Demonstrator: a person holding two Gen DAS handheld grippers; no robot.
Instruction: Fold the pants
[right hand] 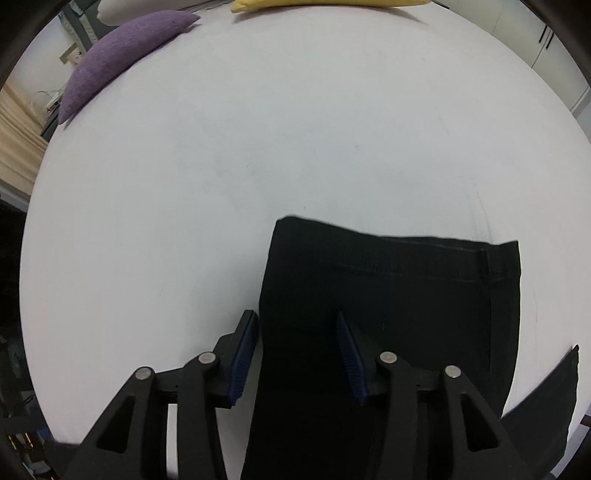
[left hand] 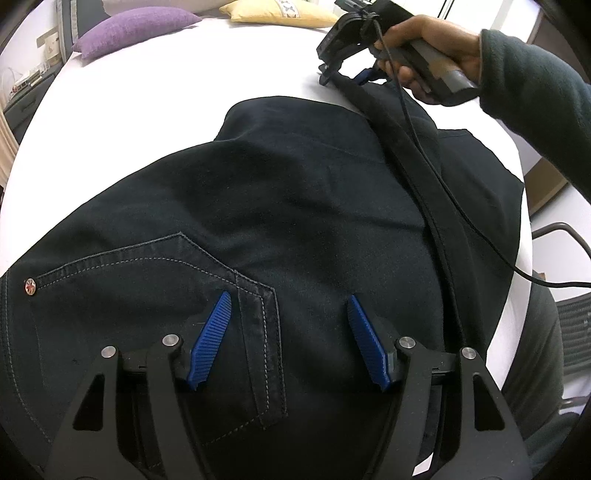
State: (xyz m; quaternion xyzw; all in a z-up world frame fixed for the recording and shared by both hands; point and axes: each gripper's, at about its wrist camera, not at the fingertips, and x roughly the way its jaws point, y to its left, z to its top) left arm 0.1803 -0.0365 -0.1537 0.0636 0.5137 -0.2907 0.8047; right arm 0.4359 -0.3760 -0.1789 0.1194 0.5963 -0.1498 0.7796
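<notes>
Dark jeans (left hand: pixel 295 184) lie spread on a white bed (left hand: pixel 147 92). My left gripper (left hand: pixel 288 297) hovers open just above the waist end, beside a stitched pocket (left hand: pixel 147 295); its blue pads (left hand: pixel 212 332) stand well apart with nothing pinched. One leg is folded over and runs up to my right gripper (left hand: pixel 345 75), held by a hand (left hand: pixel 424 48) at the far end. In the right wrist view the leg's hem end (right hand: pixel 388 295) lies flat on the sheet (right hand: pixel 258 147). The right gripper (right hand: pixel 295 314) stands open astride the leg's left edge, its pads not pressing.
A purple pillow (left hand: pixel 129 29) (right hand: pixel 122 51) and a yellow pillow (left hand: pixel 277 13) (right hand: pixel 332 3) lie at the bed's far side. A black cable (left hand: pixel 461 206) trails from the right gripper across the jeans. A mesh chair (left hand: pixel 576 325) stands beside the bed's right edge.
</notes>
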